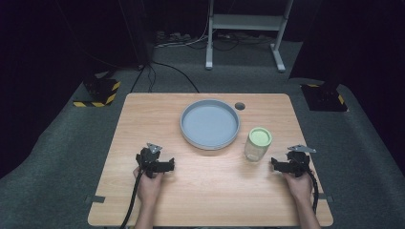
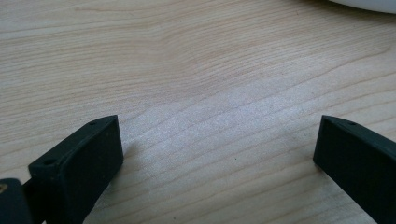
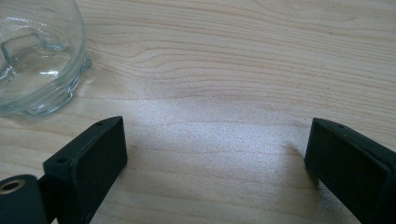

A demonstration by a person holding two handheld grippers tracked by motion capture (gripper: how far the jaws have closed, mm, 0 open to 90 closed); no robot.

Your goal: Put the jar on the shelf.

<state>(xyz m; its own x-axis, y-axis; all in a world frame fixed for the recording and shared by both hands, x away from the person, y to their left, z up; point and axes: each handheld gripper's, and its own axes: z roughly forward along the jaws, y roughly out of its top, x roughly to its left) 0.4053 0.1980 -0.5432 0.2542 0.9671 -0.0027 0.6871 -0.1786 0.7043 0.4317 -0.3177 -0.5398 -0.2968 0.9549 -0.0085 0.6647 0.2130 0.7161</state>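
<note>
Nearest, the person's two hands rest on the wooden worktop (image 1: 210, 191), each holding a gripper. The left gripper (image 1: 165, 165) sits at about seven o'clock, jaws spread wide over bare wood; the right gripper (image 1: 277, 164) at about four o'clock, jaws likewise apart. Just beside it stands a glass jar (image 1: 258, 144) with a green lid. Farther, toward twelve o'clock, lies a round grey tray (image 1: 209, 141)

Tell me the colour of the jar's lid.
Pale green; the lid on the glass jar shows best in the high view.
</note>
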